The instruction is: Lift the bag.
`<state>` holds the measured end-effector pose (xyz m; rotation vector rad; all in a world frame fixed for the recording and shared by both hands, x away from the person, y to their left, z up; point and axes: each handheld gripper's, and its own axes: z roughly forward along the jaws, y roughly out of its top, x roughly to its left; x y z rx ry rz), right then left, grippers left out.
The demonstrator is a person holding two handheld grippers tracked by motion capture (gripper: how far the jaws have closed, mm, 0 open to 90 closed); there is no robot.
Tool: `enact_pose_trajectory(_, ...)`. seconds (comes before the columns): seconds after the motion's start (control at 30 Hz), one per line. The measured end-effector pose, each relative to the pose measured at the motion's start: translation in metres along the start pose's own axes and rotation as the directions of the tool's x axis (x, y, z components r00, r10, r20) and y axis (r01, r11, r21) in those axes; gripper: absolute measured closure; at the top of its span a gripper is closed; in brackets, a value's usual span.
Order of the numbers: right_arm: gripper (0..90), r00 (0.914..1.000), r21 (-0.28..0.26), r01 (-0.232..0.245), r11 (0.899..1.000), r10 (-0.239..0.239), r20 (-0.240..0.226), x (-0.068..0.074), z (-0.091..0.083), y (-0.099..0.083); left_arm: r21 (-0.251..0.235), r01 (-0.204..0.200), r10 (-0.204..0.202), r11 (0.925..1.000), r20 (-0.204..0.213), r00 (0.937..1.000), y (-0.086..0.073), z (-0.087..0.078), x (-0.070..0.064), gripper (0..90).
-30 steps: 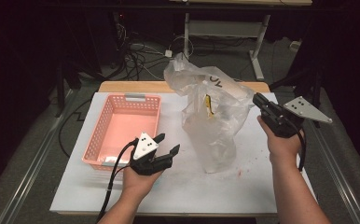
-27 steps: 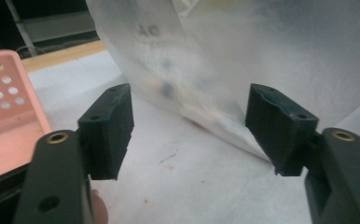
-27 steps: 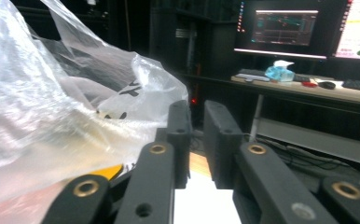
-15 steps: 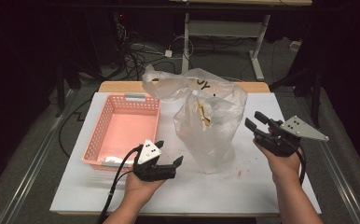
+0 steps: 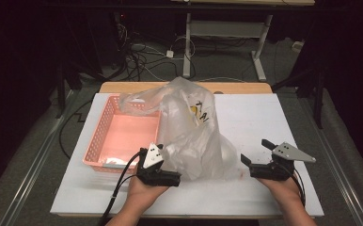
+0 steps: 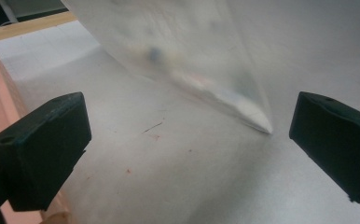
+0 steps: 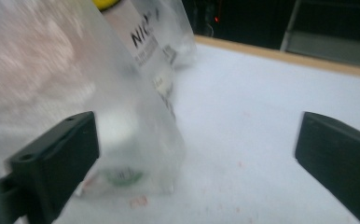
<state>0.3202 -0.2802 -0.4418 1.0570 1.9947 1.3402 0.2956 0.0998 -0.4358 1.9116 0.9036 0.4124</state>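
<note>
Bag: crumpled clear plastic bag [image 5: 193,136] slumped on white table [image 5: 255,117], partly draped over pink mesh basket [image 5: 109,141].
Left gripper [image 5: 166,178]: jaws spread, released, beside bag's near edge.
Right gripper [image 5: 256,151]: jaws apart, released, just right of bag.

The high view looks forward and down over the whole desk [image 5: 255,122]. Both gripper views sit low and close, sharing the plastic bag [image 5: 193,136] between them.

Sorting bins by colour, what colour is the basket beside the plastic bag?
Pink, clearest in the high view: basket.
</note>
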Motion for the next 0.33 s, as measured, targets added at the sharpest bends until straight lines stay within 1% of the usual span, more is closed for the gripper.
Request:
enact_pose_trajectory(0.03,0.1,1.0000,0.012,-0.003,1.000,0.003,0.002,-0.001,-0.001,-0.004,-0.004,0.005,-0.005,1.0000,-0.001,1.0000,0.000,-0.001,0.000,0.0)
enact_pose_trajectory(0.07,0.1,0.9999,0.013,-0.013,1.000,0.013,0.003,-0.001,-0.002,-0.007,-0.005,0.008,-0.008,1.0000,-0.001,1.0000,0.000,-0.002,0.000,0.0)
enact_pose_trajectory(0.13,0.1,0.9995,0.011,-0.024,1.000,0.023,0.022,-0.001,-0.003,-0.011,-0.014,0.014,-0.014,0.9998,-0.001,0.9999,-0.001,-0.004,0.001,0.0)
enact_pose_trajectory(0.2,0.1,0.9994,0.006,-0.029,1.000,0.028,0.019,-0.001,-0.004,-0.014,-0.023,0.013,-0.013,0.9996,-0.005,0.9999,-0.001,-0.005,0.000,0.0)
enact_pose_trajectory(0.33,0.1,0.9994,-0.002,-0.028,1.000,0.028,0.019,-0.002,-0.005,-0.016,-0.019,0.009,-0.009,0.9998,-0.008,0.9999,-0.002,-0.007,-0.001,0.0)
